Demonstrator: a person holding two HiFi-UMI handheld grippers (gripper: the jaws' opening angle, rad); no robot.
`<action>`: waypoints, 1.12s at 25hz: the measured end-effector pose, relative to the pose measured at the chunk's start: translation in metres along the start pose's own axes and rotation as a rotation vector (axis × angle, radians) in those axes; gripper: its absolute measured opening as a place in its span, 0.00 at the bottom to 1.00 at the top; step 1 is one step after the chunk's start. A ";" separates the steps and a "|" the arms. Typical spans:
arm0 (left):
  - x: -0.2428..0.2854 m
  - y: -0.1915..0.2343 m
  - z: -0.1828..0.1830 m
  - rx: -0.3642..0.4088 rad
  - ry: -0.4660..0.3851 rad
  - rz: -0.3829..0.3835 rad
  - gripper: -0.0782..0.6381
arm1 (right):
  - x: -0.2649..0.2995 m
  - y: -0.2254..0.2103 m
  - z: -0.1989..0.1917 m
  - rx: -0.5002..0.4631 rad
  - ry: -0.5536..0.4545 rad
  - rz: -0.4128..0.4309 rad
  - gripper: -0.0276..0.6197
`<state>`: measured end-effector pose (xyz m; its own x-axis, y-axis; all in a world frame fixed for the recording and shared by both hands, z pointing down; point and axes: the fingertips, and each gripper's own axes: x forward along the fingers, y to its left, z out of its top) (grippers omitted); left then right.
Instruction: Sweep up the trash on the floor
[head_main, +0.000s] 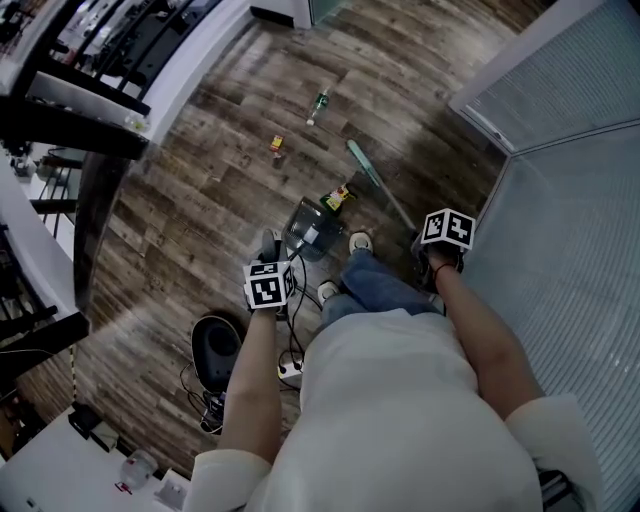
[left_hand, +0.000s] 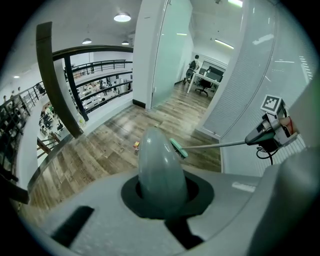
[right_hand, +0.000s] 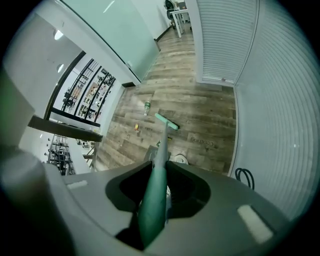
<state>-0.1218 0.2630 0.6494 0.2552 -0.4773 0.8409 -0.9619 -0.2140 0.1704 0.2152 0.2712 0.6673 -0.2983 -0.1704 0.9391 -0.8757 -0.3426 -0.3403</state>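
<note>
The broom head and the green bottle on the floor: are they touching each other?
Apart. The head view shows bare floor between the broom head and the green bottle.

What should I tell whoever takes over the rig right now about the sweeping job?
Left claw: shut on the dustpan handle; the dustpan sits on the floor by the feet.
Right claw: shut on the broom handle; the broom head is out ahead.
Trash: a wrapper just beyond the dustpan; a yellow scrap and a bottle farther out.
Done: nothing clearly swept in.
Left: sweep all three in.
</note>
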 end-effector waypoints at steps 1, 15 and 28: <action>0.001 0.000 0.001 0.002 0.004 0.002 0.13 | 0.003 0.002 0.004 -0.008 0.004 -0.001 0.19; 0.010 -0.004 0.012 -0.004 0.012 0.022 0.13 | 0.041 0.017 0.037 -0.143 0.084 -0.063 0.19; 0.011 -0.004 0.011 -0.010 0.006 0.042 0.13 | 0.057 0.014 0.016 -0.273 0.197 -0.101 0.19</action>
<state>-0.1137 0.2499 0.6522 0.2135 -0.4809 0.8504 -0.9728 -0.1849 0.1397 0.1923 0.2416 0.7148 -0.2494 0.0425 0.9675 -0.9658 -0.0847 -0.2453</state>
